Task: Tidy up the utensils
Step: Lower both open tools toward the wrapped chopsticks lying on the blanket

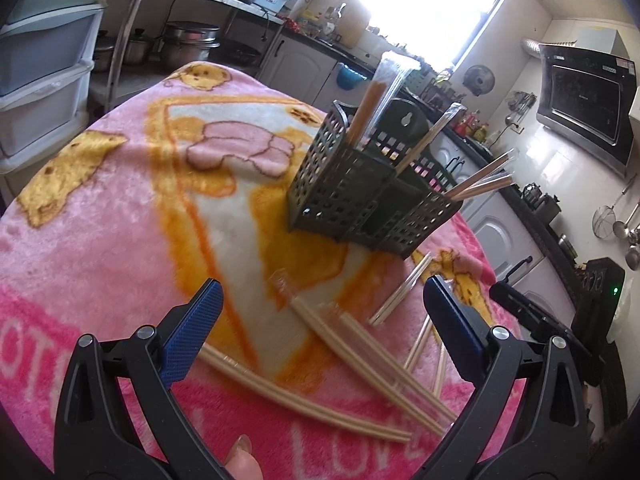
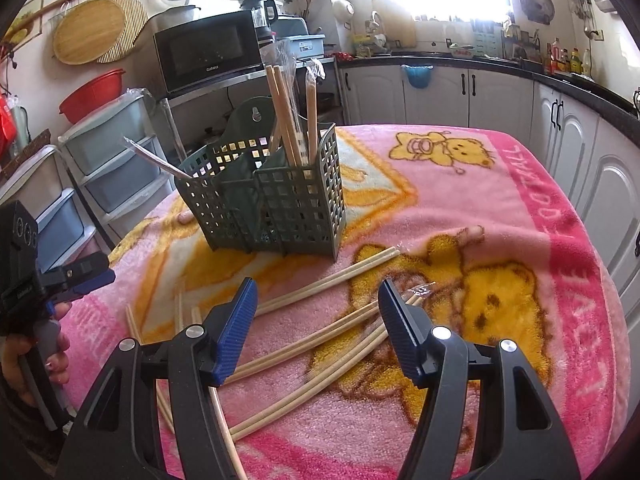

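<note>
Utensil caddy (image 2: pixel 264 196) stands on the blanket-covered surface (image 2: pixel 460 184), at 12 o'clock from both cams. Wrapped chopsticks (image 2: pixel 294 120) upright in its right compartment in the right wrist view; one wrapped pair (image 2: pixel 158 162) leans out toward 10 o'clock from the left compartment. Loose chopstick pairs (image 2: pixel 332 340) lie on the surface before the caddy, fanning from 7 to 1 o'clock, crossing each other. Right hand-held gripper (image 2: pixel 318 330) above them, a few pairs between its fingers, jaws apart. Left hand-held gripper (image 1: pixel 320 334) w/ jaws wide, over other pairs (image 1: pixel 360 364); in the right view it's at 9 o'clock. Microwave (image 2: pixel 208 54) behind caddy on a shelf; drawer units (image 2: pixel 108 152) at 10 o'clock; counter w/ cabinets (image 2: pixel 480 84) along the back, 12 to 3 o'clock.
</note>
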